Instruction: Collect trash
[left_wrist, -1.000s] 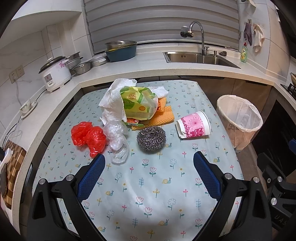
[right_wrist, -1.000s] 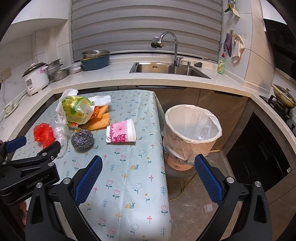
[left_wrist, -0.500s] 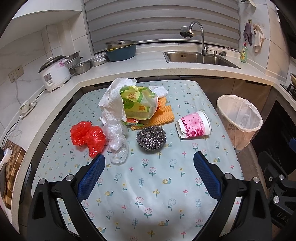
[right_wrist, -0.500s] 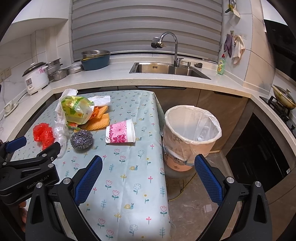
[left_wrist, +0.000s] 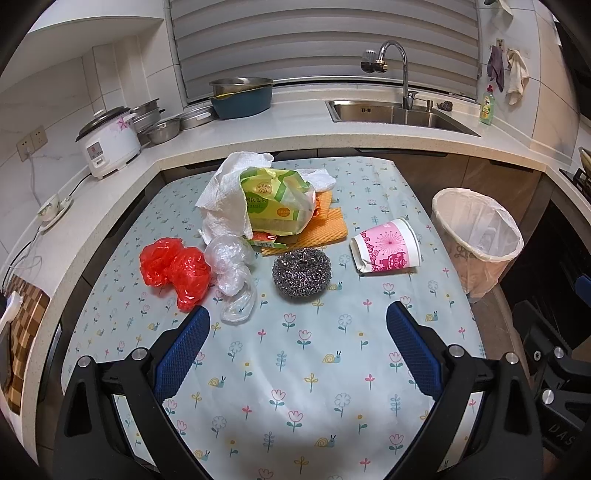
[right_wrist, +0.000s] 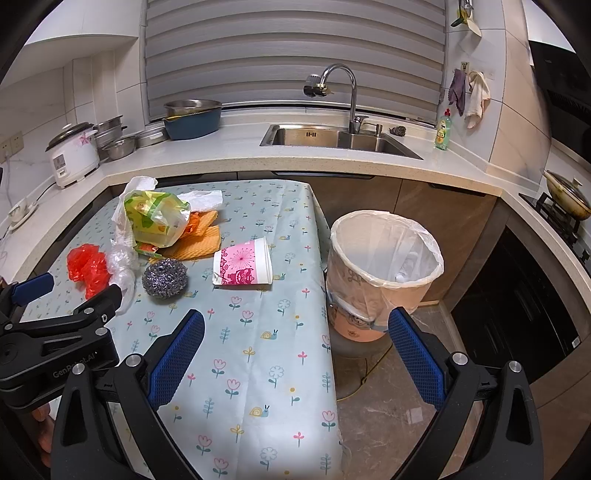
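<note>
Change since the earlier frames: almost none; the right wrist view has crept slightly nearer the bench edge, the left view is unaltered, and no item has shifted. Judgement: collection has not begun, and both tools are only hovering short of the litter.

Landmark: steel scourer (left_wrist: 301, 272), mid-bench (left_wrist: 295, 369).

Contents, left to right:
- Red plastic bag (left_wrist: 173, 269), crumpled, far left of the scourer.
- Clear plastic bag (left_wrist: 234, 273), crumpled, touching the red one, just left of the scourer.
- Paper towel (left_wrist: 225, 199) wrapped about a green-and-yellow packet (left_wrist: 275, 201), behind and left of the scourer.
- Orange cloth (left_wrist: 325, 230), under the packet, directly behind the scourer.
- Pink paper cup (left_wrist: 386, 251), on its side, right of the scourer, apart from it.
- Lined bin (left_wrist: 476, 240), on the floor beyond the bench's right edge, well right of the scourer; almost empty.

Tools:
- Left gripper (left_wrist: 297, 325), jaws wide, empty, in front of the scourer.
- Right gripper (right_wrist: 295, 328), jaws wide, empty, over the bench's right edge, between cup and bin.

Next call, as judged: the cup lies nearest the bin and the right gripper, so it looks the likeliest first pick
</note>
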